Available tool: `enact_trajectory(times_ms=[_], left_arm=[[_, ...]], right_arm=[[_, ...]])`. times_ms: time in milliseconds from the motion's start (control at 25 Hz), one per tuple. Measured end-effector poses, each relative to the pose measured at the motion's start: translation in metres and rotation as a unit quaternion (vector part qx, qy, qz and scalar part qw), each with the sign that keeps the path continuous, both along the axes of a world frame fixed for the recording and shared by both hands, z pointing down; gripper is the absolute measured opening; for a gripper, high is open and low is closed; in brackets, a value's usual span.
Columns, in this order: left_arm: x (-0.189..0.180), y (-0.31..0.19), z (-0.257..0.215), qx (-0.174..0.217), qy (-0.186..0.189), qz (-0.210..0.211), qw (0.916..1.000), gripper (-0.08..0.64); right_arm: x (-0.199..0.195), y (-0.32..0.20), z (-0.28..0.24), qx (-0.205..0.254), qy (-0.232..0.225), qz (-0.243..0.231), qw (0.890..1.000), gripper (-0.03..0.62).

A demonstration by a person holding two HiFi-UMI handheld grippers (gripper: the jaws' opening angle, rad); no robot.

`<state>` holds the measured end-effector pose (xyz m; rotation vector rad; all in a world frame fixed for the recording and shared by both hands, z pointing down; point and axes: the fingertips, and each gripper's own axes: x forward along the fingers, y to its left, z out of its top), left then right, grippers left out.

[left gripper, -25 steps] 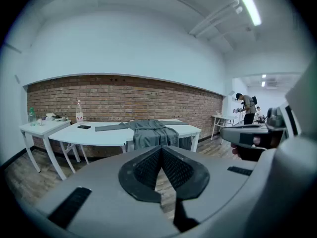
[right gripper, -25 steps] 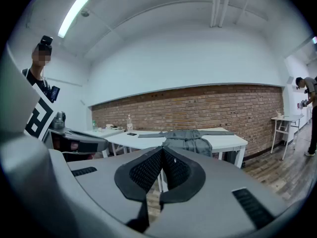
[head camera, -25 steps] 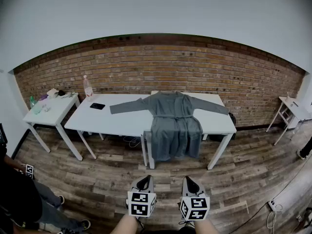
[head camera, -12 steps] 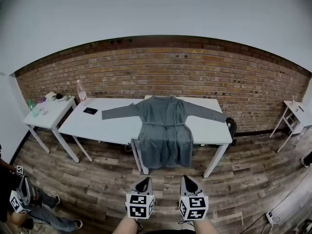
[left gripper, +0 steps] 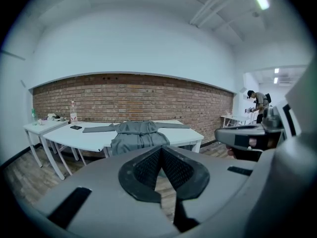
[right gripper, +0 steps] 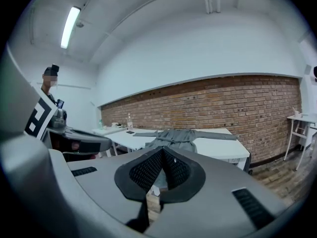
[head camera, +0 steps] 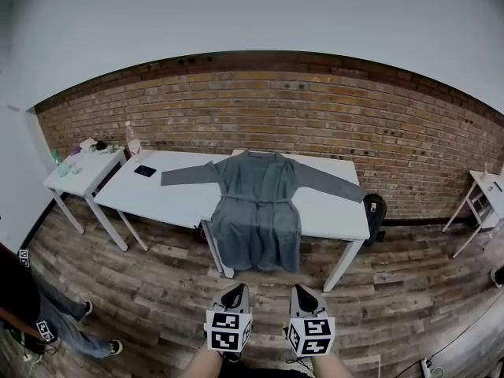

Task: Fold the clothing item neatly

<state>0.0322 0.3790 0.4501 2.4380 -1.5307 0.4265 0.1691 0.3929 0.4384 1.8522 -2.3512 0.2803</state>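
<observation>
1. Far left of the white table (head camera: 177,203), toward its back edge: a clear bottle (head camera: 133,138) and a dark phone (head camera: 145,171), just beyond the left cuff of the grey robe (head camera: 253,227). Could be swept aside or toppled by dragging that sleeve inward instead of lifting it.
2. Left gripper (head camera: 233,293): pressed together, pinching nothing, held low over the wooden floor (head camera: 157,290), well apart from the table's front edge. Risks reaching the cloth closed and merely shoving it into wrinkles; needs spreading first.
3. The robe itself: laid flat across the table's middle, collar near the back edge, sleeves spread toward both ends, skirt hanging over the front edge. Likely to slide floorward under that hanging weight after any tug from the front. Waist belt (head camera: 260,201) apt to bunch inside a fold.
4. Right gripper (head camera: 303,293): likewise clamped on nothing, just beside its twin, equally far from the table. Same hazard, plus a skewed fold from uneven reach.
5. Right cuff near the table's right end: may slip off toward the black bag (head camera: 376,209) by the right leg.
</observation>
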Motion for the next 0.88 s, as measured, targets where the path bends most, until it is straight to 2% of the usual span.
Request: enact_trajectory(times_ms=[360,720,880], left_arm=[[0.029,-0.045,-0.002,-0.001,0.001,0.005,1.0,-0.009],[0.054,-0.133,0.009,0.0,0.004,0.044,0.999,-0.009],[0.046,-0.182,0.012,0.006,0.015,0.05,0.9986,-0.009]], right_arm=[[0.021,-0.035,0.006,-0.008,0.005,-0.003,1.0,-0.008],[0.041,-0.109,0.02,-0.018,0.008,0.032,0.999,-0.008],[0.033,-0.154,0.03,-0.032,0.015,0.034,0.999,-0.008]])
